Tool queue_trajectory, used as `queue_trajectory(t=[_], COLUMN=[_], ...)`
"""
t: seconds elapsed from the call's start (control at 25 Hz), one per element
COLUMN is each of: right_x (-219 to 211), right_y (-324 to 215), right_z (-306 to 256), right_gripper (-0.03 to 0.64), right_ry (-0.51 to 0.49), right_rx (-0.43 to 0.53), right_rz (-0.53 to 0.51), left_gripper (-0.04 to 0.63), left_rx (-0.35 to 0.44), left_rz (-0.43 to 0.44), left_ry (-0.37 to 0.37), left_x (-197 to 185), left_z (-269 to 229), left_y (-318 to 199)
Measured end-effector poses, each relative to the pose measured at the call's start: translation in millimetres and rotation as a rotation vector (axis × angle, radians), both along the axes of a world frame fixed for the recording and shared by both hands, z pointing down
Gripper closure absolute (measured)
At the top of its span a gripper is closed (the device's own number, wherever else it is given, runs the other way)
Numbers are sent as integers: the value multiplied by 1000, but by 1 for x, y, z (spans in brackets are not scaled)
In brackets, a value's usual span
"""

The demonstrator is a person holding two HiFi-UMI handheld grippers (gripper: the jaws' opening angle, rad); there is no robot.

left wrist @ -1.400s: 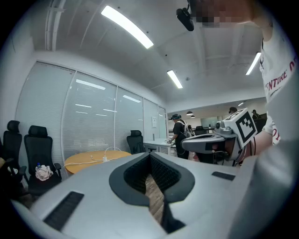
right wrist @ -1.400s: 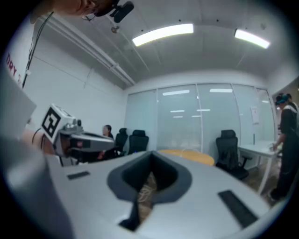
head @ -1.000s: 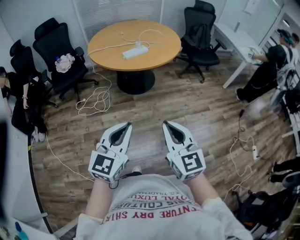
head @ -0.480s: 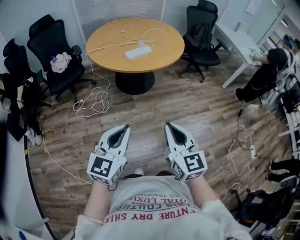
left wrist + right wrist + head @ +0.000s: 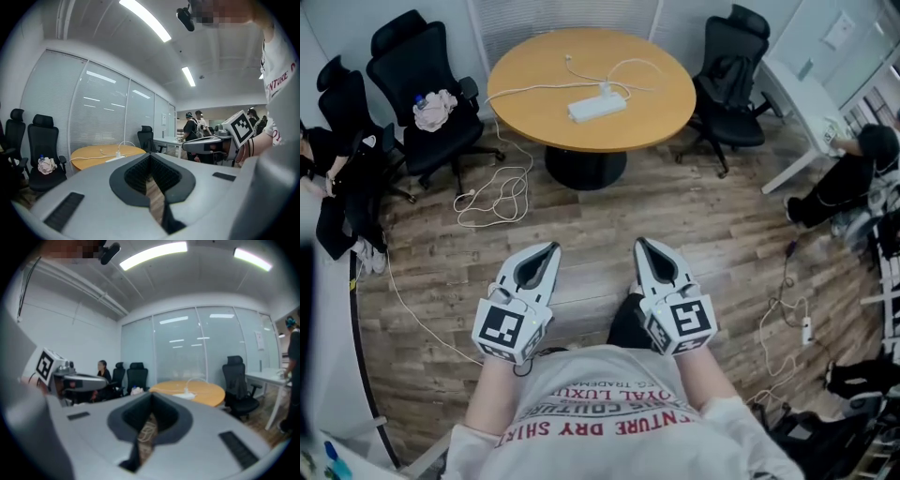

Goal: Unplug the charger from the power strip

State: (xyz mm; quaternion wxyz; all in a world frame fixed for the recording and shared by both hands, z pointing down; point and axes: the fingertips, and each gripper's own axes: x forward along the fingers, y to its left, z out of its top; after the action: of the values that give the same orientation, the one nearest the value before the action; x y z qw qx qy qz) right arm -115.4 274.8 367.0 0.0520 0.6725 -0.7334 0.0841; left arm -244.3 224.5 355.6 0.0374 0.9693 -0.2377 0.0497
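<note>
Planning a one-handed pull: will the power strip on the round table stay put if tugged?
Probably not: the power strip looks slim and light, lying loose on the smooth table, so it may slide or lift. Its cord looks floppy, unlikely to anchor it.

We see a warm tan round surface (image 5: 656, 103) carrying a white power strip (image 5: 596, 106), a white charger (image 5: 605, 89) and a thin white cord (image 5: 534, 89). The floor (image 5: 722, 216) is grey-brown wood-grain planking, with a white cable loop (image 5: 497, 199) lying on it. The chairs (image 5: 431, 66) are black, and one holds a pale pink-and-white cloth (image 5: 436, 108). Our left tool (image 5: 551, 247) and right tool (image 5: 641, 244) are light grey with dark grey ribbed linings. Their markers (image 5: 504, 325) are black squares on white. Our shirt (image 5: 600, 394) is off-white with red lettering.
</note>
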Motion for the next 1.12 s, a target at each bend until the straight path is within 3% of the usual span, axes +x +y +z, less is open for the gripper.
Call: queue_trajectory(t=[0.2,0.52,0.72,0.88,1.12], right_x=[44,159,226,256,265], right_y=[-48,-114,-151,-178,-234], right_z=[2,-1,9,22,39], right_gripper=[591,591,591,591,591], right_ry=[19,28,22,-9,37], right_rx=[15,-2,-32,-59,-82], right_rz=[-114,-262,-289,-299,-338], left_gripper=[566,566,566,566,565], left_rx=[23,8,-14,-47,-81], left_rz=[-88,-221,-248,-278,-334], left_ry=[9,24,12,-18,1], left_x=[46,162,225,246,252], left_z=[-5,-8,4,18,29], left_y=[-37,-96,-124,-149,-215])
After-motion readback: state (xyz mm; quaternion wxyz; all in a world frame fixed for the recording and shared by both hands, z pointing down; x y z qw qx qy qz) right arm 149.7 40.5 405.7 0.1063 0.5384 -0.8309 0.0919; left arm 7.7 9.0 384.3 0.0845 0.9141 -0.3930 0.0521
